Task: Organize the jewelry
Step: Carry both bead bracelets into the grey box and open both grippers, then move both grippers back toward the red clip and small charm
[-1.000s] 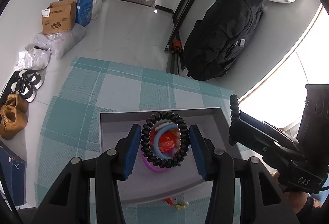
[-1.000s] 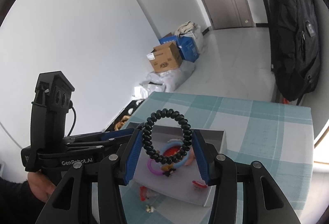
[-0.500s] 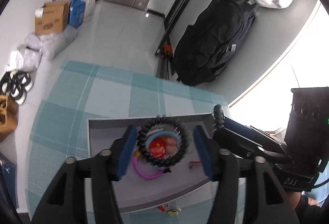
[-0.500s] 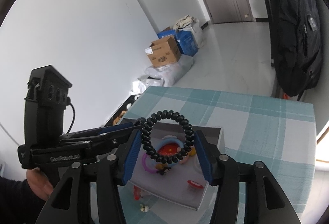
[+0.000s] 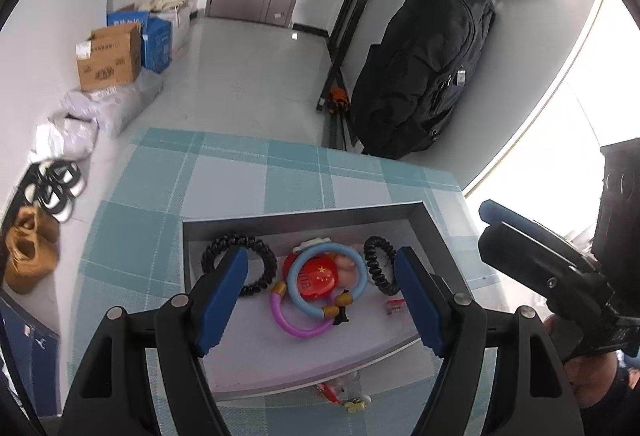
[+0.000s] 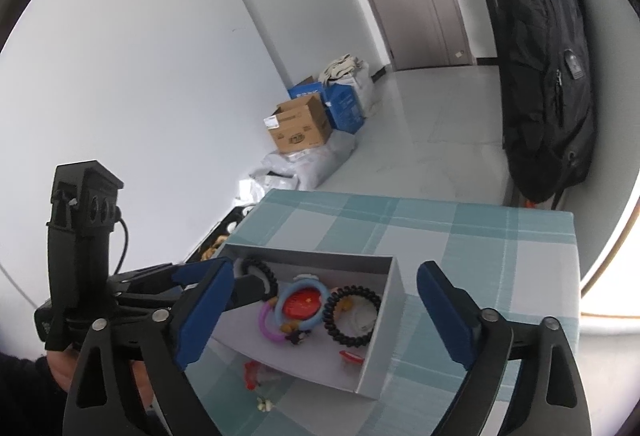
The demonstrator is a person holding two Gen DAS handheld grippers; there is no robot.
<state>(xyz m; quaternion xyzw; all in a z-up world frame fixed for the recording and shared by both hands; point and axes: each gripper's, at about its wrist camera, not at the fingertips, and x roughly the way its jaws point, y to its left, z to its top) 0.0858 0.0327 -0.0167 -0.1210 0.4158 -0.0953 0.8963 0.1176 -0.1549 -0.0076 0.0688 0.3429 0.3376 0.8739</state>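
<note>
so far most of it looks done: both black coil hair ties (image 5: 239, 267) (image 5: 380, 270) lie in the grey box (image 5: 304, 214) mid-table, both claws (image 5: 320, 294) (image 6: 322, 312) empty and opening, small trinkets (image 5: 348, 398) left outside its near edge.

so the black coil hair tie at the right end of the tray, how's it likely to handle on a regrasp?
Black coil hair tie looks springy: an open spiral loop, so it likely squashes between pads. Probably light for its size. It leans tilted against the gray tray wall, so a nudge may flop it flat.
</note>
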